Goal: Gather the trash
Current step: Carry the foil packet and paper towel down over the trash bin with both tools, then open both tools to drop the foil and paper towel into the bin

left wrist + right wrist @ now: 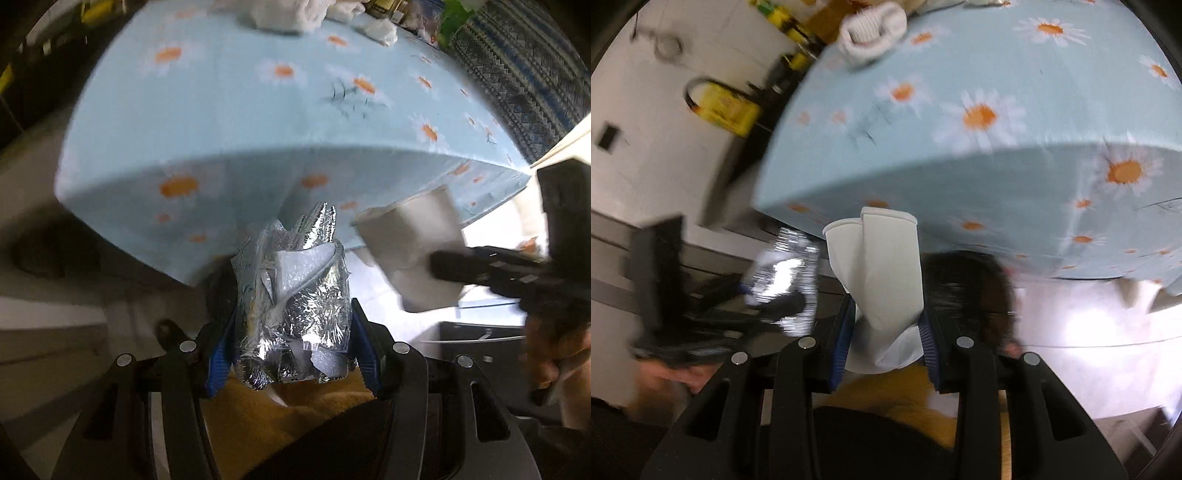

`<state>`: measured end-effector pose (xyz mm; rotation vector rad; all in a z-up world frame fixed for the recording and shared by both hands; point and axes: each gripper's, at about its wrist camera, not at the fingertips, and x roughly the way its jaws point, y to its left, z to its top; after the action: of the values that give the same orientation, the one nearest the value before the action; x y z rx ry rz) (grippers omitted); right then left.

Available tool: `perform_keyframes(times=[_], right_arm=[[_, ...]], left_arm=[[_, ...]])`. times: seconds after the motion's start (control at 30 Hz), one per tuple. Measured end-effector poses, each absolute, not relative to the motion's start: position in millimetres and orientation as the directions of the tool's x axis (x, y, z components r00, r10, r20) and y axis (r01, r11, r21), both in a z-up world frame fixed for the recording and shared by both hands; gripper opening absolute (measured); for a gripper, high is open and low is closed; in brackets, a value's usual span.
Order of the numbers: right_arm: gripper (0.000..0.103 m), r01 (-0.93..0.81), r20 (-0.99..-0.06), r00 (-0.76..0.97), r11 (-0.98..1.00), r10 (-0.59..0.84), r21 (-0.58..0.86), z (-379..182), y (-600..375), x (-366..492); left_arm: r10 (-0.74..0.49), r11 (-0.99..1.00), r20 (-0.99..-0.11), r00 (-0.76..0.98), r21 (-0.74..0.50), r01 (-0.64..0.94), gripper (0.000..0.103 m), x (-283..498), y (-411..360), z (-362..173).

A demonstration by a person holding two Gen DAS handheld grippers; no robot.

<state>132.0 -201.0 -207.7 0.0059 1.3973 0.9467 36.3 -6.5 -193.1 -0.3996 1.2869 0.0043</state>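
The left gripper [291,314] is clenched on a crumpled foil wrapper [295,295], its blue pads pressing the wrapper's two sides; bits of white foam show among the silver folds. The wrapper stands at the centre of the left wrist view, sticking up toward 12 o'clock in front of the table's overhanging edge.

The right gripper [884,321] grasps a squashed white paper cup [882,266], pinched at its lower part between the blue pads, its rim pointing toward 12 o'clock. In the left wrist view the same cup [413,251] appears blurred at 3 o'clock, just beside the wrapper but apart from it; in the right wrist view the wrapper [786,280] shows blurred at 9 o'clock.

Behind both, a table with a light blue daisy cloth [240,122] fills the upper half. White crumpled tissues [291,14] lie at its far edge, at 12 o'clock. Yellow fabric [280,410] lies below the left gripper at 6 o'clock.
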Motion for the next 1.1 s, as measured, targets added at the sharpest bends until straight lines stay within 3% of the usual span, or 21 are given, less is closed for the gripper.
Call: perform_keyframes(times=[0.1,0.37,0.73,0.77,0.83,0.9,1.1], right_arm=[[0.036,-0.584,-0.856,-0.115,0.663,0.503,0.468,-230,-195,121],[0.036,-0.558,-0.883,-0.181,0.694,0.433,0.455,-285,-185,116],[0.036,-0.472,-0.89,-0.243,0.755,0.386,0.456,-330,-177,126],[0.043,-0.464,-0.893,-0.242,0.763,0.379,0.449,-332,-178,127],[0.054,-0.445,-0.895,-0.235,0.776,0.38,0.447,-331,-179,131],[0.054,-0.432,-0.891,-0.235,0.779,0.388,0.454,-329,-181,135],[0.054,-0.412,-0.881,-0.221,0.779,0.418,0.473,-317,-184,143]], left_arm=[[-0.207,0.935,-0.942,0.265,-0.27,-0.23,0.054,35,-1,-208],[-0.217,0.931,-0.961,0.174,-0.257,-0.259,0.054,41,4,-269],[-0.213,0.931,-0.972,0.095,-0.232,-0.283,0.056,43,9,-313],[-0.214,0.931,-0.973,0.087,-0.23,-0.284,0.056,43,10,-316],[-0.228,0.922,-0.971,0.073,-0.239,-0.306,0.069,42,11,-320],[-0.237,0.917,-0.969,0.071,-0.247,-0.312,0.073,41,12,-320],[-0.224,0.924,-0.972,0.071,-0.235,-0.301,0.073,42,13,-314]])
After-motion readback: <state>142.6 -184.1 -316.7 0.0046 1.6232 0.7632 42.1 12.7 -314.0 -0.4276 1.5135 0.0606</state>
